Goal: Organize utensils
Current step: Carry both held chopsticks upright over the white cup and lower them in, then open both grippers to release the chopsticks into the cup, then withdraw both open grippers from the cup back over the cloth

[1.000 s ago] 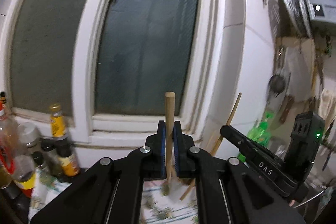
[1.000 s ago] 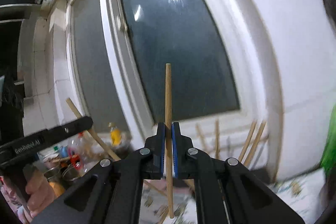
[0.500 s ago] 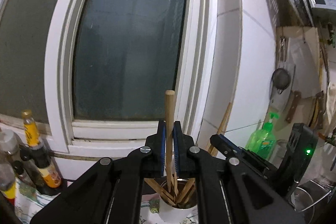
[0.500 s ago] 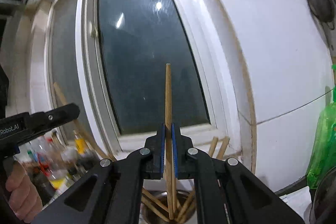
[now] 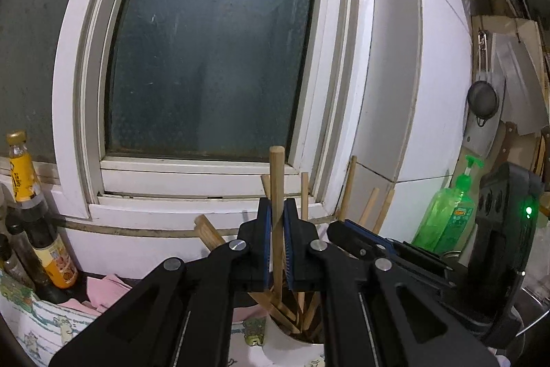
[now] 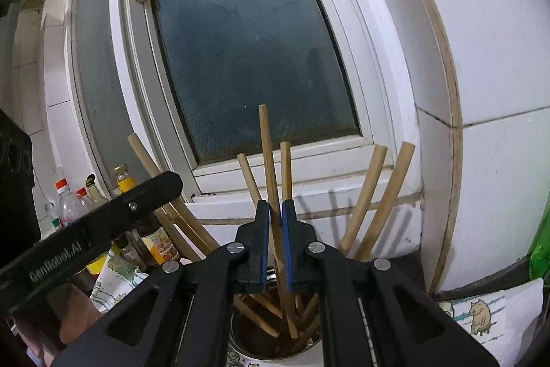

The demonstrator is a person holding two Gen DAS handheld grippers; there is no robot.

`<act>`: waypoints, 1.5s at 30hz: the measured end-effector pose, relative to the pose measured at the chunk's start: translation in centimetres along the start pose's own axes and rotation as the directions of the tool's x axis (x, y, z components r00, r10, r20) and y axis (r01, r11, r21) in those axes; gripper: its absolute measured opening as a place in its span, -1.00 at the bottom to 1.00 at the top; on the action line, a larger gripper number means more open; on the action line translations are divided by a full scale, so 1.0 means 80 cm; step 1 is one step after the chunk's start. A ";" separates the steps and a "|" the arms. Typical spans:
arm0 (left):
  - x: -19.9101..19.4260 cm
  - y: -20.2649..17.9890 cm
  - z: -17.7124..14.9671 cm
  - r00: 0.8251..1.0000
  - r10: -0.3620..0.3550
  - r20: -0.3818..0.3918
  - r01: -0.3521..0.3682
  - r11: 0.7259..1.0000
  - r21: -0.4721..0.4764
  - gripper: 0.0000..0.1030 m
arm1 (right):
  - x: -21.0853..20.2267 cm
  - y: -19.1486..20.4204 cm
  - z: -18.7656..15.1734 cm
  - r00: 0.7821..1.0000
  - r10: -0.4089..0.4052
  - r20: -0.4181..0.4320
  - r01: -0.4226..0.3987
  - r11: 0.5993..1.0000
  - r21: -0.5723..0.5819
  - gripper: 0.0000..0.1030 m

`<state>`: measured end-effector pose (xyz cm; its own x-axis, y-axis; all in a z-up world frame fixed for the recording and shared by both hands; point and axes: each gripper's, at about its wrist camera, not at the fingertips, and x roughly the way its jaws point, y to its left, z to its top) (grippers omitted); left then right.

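Each pair of tongs pinches one wooden stick, and each stick stands nearly straight up, with its long side running up and down. The left tongs (image 5: 277, 250) are pressed tight on their stick (image 5: 275, 181), whose low end dips toward the mouth of the cup (image 5: 292, 346) right below. The right tongs (image 6: 275, 246) are pressed tight on a thinner stick (image 6: 270, 160), and its low end already reaches in among the other sticks (image 6: 364, 195) that lean in the cup (image 6: 240, 343). So the cup sits straight under both tongs, not off to a side. Both hands look about as near to it, side by side, and the left tongs show at the left edge of the right view. The next move is likely just down and let go. The sticks must stay upright so they slide in between the leaning ones. The cup stands on the worktop (image 6: 481, 315) by the window (image 5: 213, 57).
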<state>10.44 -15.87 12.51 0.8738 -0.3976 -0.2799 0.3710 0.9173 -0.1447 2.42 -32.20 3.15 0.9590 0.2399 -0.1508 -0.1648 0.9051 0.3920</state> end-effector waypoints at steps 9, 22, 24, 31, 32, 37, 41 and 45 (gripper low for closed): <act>0.011 -0.006 -0.020 1.000 0.007 0.004 -0.007 0.999 0.042 -0.88 | 0.005 -0.009 -0.004 0.999 0.009 -0.033 -0.008 1.000 0.023 -0.84; -0.085 -0.009 -0.033 0.930 0.179 0.321 -0.225 0.968 0.113 0.62 | -0.029 -0.006 0.006 0.997 0.002 0.079 -0.005 0.999 0.038 -0.23; -0.103 -0.005 -0.030 0.918 0.184 0.351 -0.233 0.967 0.102 0.69 | -0.036 0.000 0.005 0.995 -0.004 0.104 0.001 1.000 0.026 0.01; -0.145 0.018 -0.026 0.888 0.241 0.390 -0.296 0.951 0.085 1.00 | -0.048 0.014 0.002 0.991 0.009 0.137 -0.010 1.000 0.008 0.55; -0.149 0.024 -0.028 0.889 0.246 0.386 -0.300 0.950 0.085 1.00 | -0.048 0.015 0.001 0.990 0.009 0.140 -0.010 1.000 0.008 0.62; -0.168 0.050 -0.038 0.884 0.278 0.375 -0.323 0.944 0.062 1.00 | -0.049 0.031 -0.005 0.988 0.017 0.150 -0.015 1.000 -0.014 0.74; -0.175 0.072 -0.053 0.882 0.303 0.362 -0.346 0.936 0.059 1.00 | -0.046 0.042 -0.009 0.987 0.001 0.161 0.005 0.999 -0.035 0.86; -0.168 0.092 -0.071 0.883 0.340 0.323 -0.380 0.923 0.066 1.00 | -0.045 0.052 -0.015 0.985 -0.014 0.174 0.025 0.998 -0.057 1.00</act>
<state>-0.36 -3.90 9.82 0.9994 -0.0316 0.0106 0.0312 0.9989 0.0353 -2.02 -28.90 4.19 0.9868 0.1622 0.0037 -0.1540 0.9293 0.3356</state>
